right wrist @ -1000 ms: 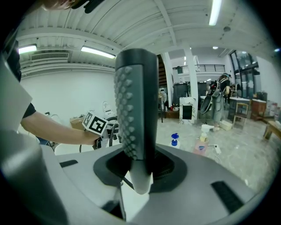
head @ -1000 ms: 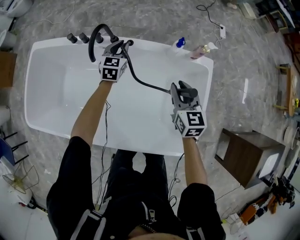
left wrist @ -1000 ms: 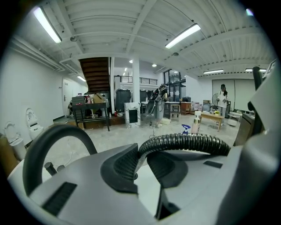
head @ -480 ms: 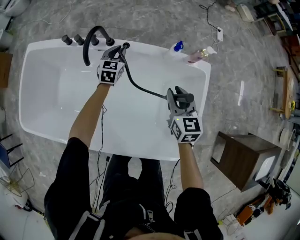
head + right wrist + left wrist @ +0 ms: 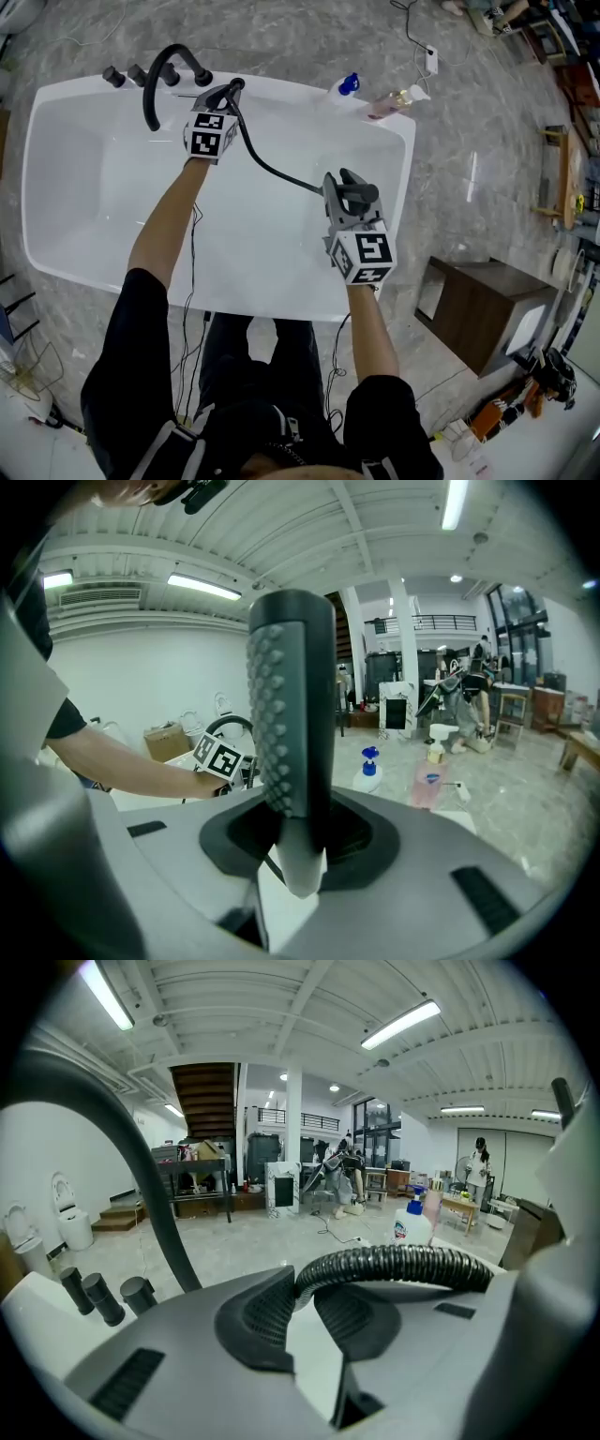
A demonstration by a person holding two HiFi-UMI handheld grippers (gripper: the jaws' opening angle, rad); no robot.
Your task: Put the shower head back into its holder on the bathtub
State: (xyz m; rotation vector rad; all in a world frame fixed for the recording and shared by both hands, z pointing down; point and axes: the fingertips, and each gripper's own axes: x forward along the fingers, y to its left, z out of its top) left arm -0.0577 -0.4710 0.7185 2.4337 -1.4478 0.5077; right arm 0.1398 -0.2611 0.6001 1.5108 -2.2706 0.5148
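L gripper (image 5: 305, 1309) was nearly shut, clamped on black hose (image 5: 394, 1265), upper left by faucet (image 5: 155, 80). R gripper (image 5: 298, 841) gripped shower head (image 5: 291, 696) upright, frame ctr, over white bathtub (image 5: 75, 225).

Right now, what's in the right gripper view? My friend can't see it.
The right gripper holds a dark shower head upright between its jaws, nubby face turned left. Behind it: a person's forearm, a blue-capped bottle and a pink bottle.
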